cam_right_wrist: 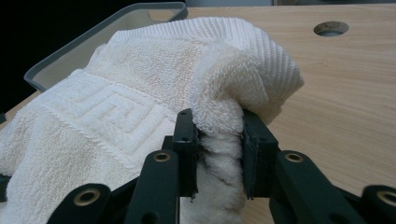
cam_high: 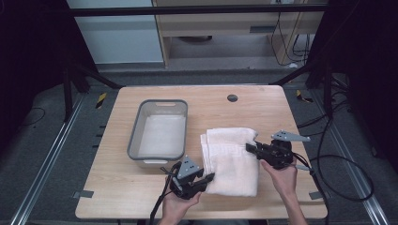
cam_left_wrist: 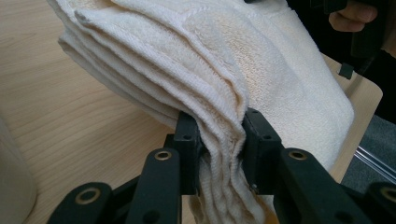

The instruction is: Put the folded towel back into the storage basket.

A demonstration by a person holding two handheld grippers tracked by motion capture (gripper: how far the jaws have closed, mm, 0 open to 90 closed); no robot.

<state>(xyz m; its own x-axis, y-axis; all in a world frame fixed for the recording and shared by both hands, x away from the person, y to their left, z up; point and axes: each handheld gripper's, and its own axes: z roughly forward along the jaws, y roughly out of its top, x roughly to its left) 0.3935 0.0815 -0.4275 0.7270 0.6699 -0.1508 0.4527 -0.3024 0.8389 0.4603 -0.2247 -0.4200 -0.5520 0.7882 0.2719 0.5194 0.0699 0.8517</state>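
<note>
- On the right half of the wooden table [cam_high: 117, 187], your folded cream towel [cam_high: 232, 159] lies as a thick stack of layers, its near end close to the front edge and its far end about level with the middle of the tub.
- At the towel's near left corner, your left gripper [cam_high: 210, 177] has its jaws pressed together on the bundled edges; the left gripper view shows several layers [cam_left_wrist: 219, 140] squeezed between the two black jaws.
- At the towel's right edge, near the far corner, your right gripper [cam_high: 249, 147] is likewise pinching the cloth; in the right gripper view a rolled fold of terry [cam_right_wrist: 217, 135] is clamped between its jaws, with the woven key-pattern band [cam_right_wrist: 107, 116] just to the left.
- Your hands enter from the bottom of the high view, the left hand [cam_high: 176, 206] under its gripper and the right hand [cam_high: 281, 178] behind its own.
- Just left of the towel stands a grey plastic tub [cam_high: 136, 136], close beside it without clearly touching.
- Beyond the towel, a small round hole [cam_high: 232, 98] sits in the tabletop near the far edge.
</note>
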